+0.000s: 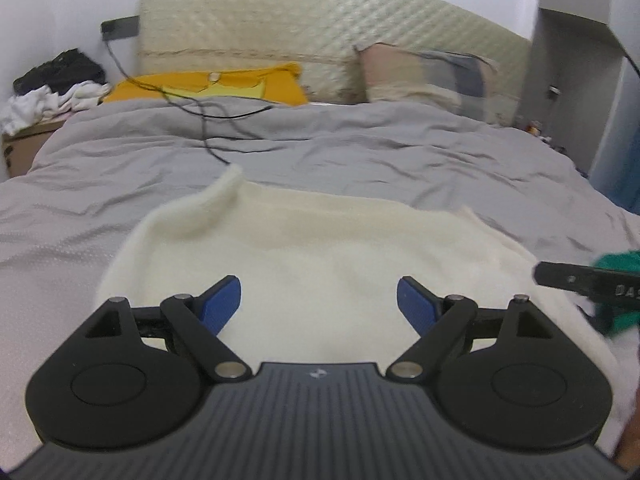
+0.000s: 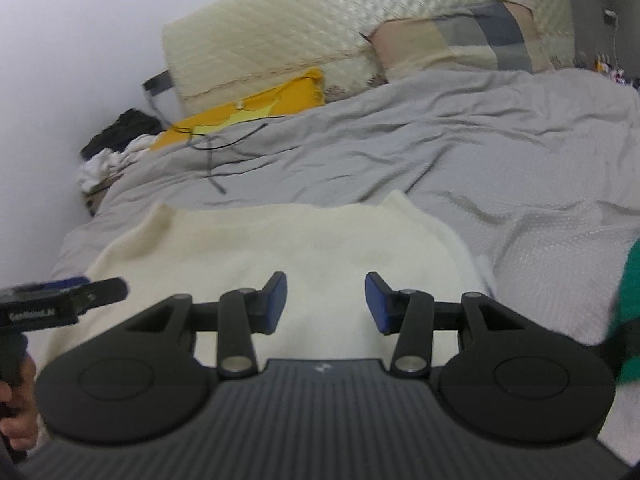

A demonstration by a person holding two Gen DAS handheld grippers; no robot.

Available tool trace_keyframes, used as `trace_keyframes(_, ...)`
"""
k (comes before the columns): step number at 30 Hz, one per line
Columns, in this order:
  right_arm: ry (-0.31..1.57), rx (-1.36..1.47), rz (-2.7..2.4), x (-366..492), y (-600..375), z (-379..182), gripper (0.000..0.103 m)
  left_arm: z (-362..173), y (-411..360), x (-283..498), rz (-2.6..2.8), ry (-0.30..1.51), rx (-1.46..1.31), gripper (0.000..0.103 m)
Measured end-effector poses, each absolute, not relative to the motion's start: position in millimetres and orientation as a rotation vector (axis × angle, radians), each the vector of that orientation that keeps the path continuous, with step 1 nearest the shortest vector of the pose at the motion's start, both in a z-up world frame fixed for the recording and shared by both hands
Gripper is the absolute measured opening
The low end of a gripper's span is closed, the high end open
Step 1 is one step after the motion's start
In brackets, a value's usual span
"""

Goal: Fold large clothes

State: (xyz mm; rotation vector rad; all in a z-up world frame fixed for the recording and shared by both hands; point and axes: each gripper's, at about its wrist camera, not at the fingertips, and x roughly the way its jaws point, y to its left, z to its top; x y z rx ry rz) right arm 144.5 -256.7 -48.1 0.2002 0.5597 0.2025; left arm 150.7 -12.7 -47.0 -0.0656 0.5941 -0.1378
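A cream knitted garment [image 1: 320,248] lies spread on the grey bedcover [image 1: 360,160], its far left corner curled up. It also shows in the right wrist view [image 2: 288,248]. My left gripper [image 1: 319,300] hovers over the garment's near part, jaws wide open and empty. My right gripper [image 2: 326,304] hovers over the same garment, jaws open and empty. The right gripper's body shows at the left view's right edge [image 1: 588,280]; the left gripper's body shows at the right view's left edge [image 2: 60,300].
A yellow cloth [image 1: 208,86] and a black cable [image 1: 208,120] lie at the bed's far side. A patterned pillow [image 1: 428,76] leans on the quilted headboard [image 1: 320,32]. A pile of clothes [image 1: 52,88] sits on a box at far left. A green cloth [image 2: 630,300] is at right.
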Motion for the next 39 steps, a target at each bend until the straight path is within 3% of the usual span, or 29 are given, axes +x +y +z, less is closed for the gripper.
trace_keyframes(5,0.643,0.204,0.174,125.8,-245.2,-62.6,0.047,-51.0,-20.1,121.0,-0.145,0.631,-0.076,0.088)
trace_keyframes(11,0.731,0.201,0.135,128.4,-237.4,-83.5,0.046,-82.1,-2.9,139.4,-0.073,0.819,-0.151,0.088)
trace_keyframes(18,0.739,0.439,0.128,104.0,-260.5,-78.3,0.048,-89.5,5.1,143.7,-0.069,0.846,-0.155,0.089)
trace_keyframes(20,0.743,0.516,0.127,95.4,-266.9,-76.4,0.052,-88.6,6.5,146.1,-0.068,0.842,-0.156,0.089)
trace_keyframes(22,0.742,0.602,0.137,88.3,-272.9,-76.9,0.071,-86.9,6.8,145.0,-0.066,0.833,-0.152,0.089)
trace_keyframes(25,0.744,0.736,0.151,80.0,-280.9,-82.3,0.086,-82.3,4.1,147.6,-0.061,0.818,-0.138,0.089)
trace_keyframes(39,0.892,1.044,0.134,105.0,-286.1,-137.7,0.090,-45.2,0.6,124.2,-0.130,0.696,-0.243,0.089)
